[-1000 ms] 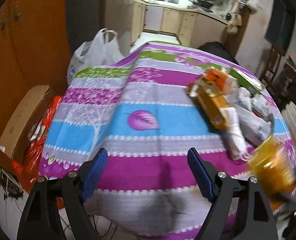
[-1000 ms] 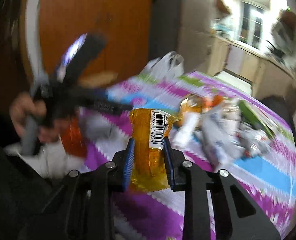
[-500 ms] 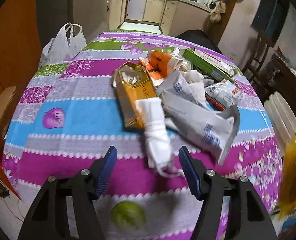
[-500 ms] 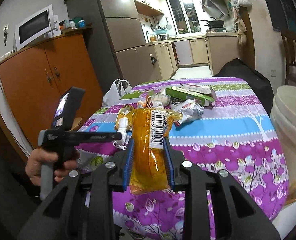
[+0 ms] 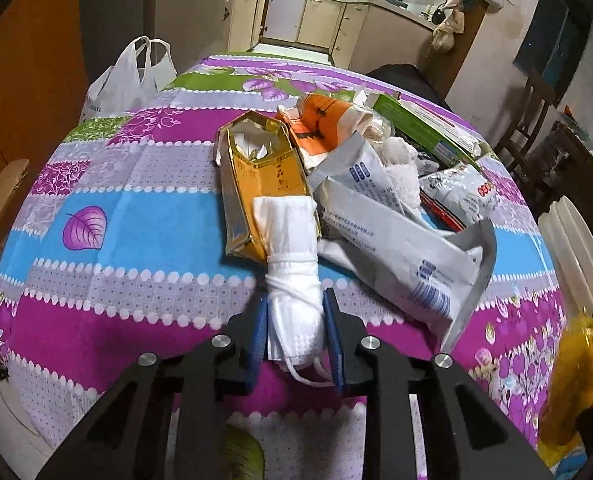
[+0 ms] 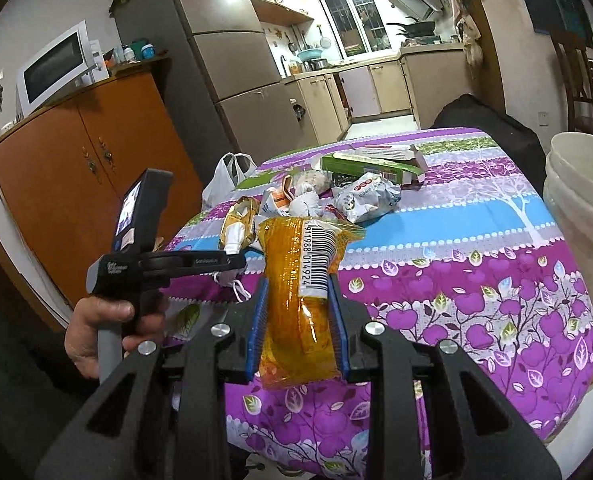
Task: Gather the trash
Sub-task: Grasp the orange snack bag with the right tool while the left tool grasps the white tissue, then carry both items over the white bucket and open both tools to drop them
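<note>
My left gripper (image 5: 294,326) is shut on a rolled white face mask (image 5: 292,280) that lies on the table's near edge, its strings hanging out below. Behind it lie a gold carton (image 5: 256,184), an orange packet (image 5: 322,122), white printed pouches (image 5: 400,248), a green box (image 5: 424,128) and a snack bag (image 5: 462,192). My right gripper (image 6: 298,316) is shut on an orange wrapper with a barcode (image 6: 296,288), held above the near table edge. The left gripper also shows in the right wrist view (image 6: 232,262).
The round table has a striped floral cloth (image 5: 136,220). A stack of white buckets (image 6: 580,208) stands right of the table. A white plastic bag (image 5: 130,76) sits at the far left. An orange cabinet (image 6: 88,184) stands on the left.
My left gripper moved forward to the face mask and closed on it. My right gripper kept hold of the orange wrapper and shifted only slightly.
</note>
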Available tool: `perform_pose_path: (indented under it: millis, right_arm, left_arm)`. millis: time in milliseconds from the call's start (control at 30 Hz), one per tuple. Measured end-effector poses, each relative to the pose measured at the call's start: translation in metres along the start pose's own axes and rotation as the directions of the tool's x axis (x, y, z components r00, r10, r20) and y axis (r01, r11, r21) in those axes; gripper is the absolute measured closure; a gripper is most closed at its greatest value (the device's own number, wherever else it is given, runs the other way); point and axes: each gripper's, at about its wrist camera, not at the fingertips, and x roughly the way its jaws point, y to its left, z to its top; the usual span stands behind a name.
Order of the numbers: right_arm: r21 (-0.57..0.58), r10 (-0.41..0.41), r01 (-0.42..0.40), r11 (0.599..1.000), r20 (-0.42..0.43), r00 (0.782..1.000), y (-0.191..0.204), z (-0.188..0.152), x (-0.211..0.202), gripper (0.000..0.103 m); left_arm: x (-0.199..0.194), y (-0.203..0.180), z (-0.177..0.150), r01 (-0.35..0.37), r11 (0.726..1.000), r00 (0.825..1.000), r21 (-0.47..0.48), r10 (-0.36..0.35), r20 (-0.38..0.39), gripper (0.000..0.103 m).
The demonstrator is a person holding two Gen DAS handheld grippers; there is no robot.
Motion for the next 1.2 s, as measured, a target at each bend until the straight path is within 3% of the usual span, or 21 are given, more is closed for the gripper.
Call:
perform_pose_path:
  millis: [267,567,800,1200]
  right_arm:
    - [0.014,0.006,-0.005,1.000,-0.016,1.000,0.005,0.001,0.012,0.076]
    - [0.020,0.014,-0.014,1.000,-0.007,1.000,0.008,0.011,0.017,0.076]
    - [0.038,-0.017,0.016,0.999,0.024,1.000,-0.001,0.027,0.010,0.076]
    - [0.093,-0.109,0.100,0.991,0.089,0.990,-0.043,0.049,-0.024,0.076]
  left_arm:
    - [-0.037,0.026,-0.020,-0.023,1.000,0.999,0.003,0.023,0.033,0.076]
    - [-0.080,0.015,-0.010,-0.035,0.997,0.985,0.070,0.023,0.171,0.076]
    - [-0.076,-0.016,0.003,-0.023,0.988,0.987,0.151,-0.001,0.158,0.076]
    - [-0.056,-0.117,0.030,0.098,0.941,0.981,0.324,-0.146,0.127,0.076]
